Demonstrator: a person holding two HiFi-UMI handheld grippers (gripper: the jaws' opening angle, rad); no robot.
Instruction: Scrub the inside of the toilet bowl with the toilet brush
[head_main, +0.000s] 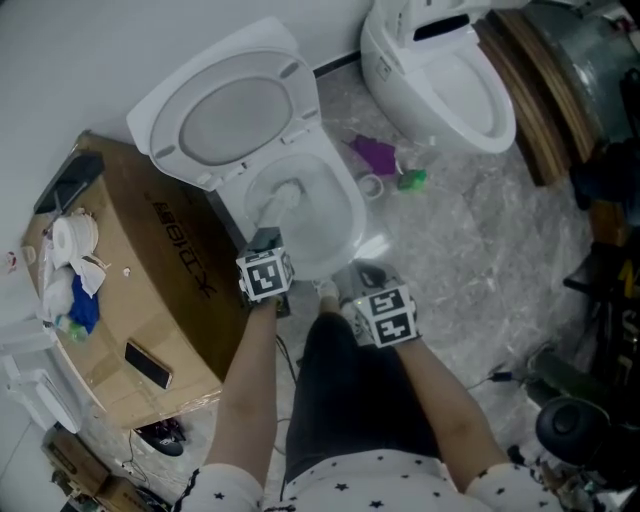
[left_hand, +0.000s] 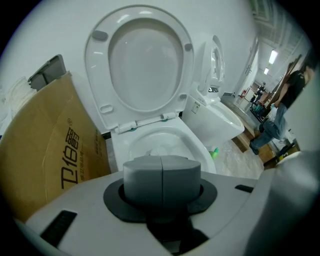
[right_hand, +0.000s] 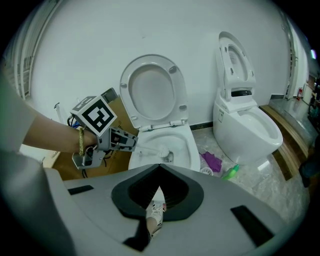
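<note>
Toilet brush (right_hand: 161, 150) clenched in left gripper (right_hand: 134, 141) jaws, head in bowl (right_hand: 194, 150) (right gripper (head_main: 368, 282) jaws parted).

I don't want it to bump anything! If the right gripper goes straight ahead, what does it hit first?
Probably the front rim of the open toilet bowl, just ahead of the right gripper; depth is hard to judge.

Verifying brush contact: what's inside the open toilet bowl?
The toilet brush head sits inside the bowl, its handle in the left gripper. The head covers the bowl bottom, so bristle contact and the drain cannot be seen.
</note>
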